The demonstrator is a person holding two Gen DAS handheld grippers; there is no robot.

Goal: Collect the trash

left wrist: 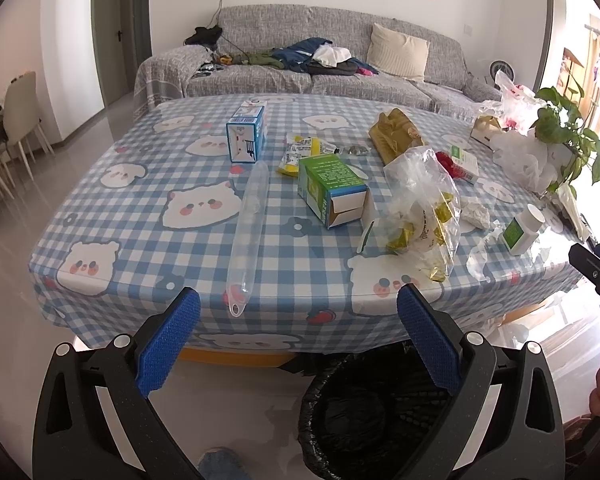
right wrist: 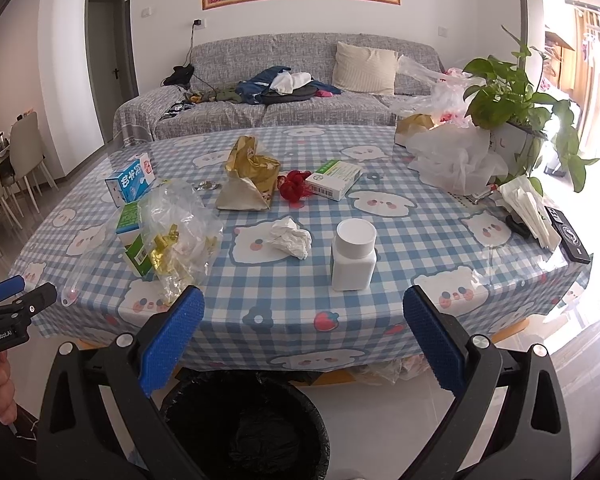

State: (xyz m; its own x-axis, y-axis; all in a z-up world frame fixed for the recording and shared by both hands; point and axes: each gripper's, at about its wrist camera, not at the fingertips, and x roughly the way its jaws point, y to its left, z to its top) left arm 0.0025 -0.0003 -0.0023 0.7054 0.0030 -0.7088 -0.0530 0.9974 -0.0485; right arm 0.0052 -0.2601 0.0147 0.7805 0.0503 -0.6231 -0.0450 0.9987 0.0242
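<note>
The left claw point(left wrist: 298, 334), marked "GenRobot.AI", and the right claw point(right wrist: 304, 336) both stood wide, holding nothing. The desk point(right wrist: 412, 216) carried four cartons and one white bottle point(right wrist: 354, 256).

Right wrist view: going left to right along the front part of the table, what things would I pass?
Clear plastic bag with gold wrappers → crumpled white tissue → white pill bottle → stack of white napkins → black device at the right edge.
</note>
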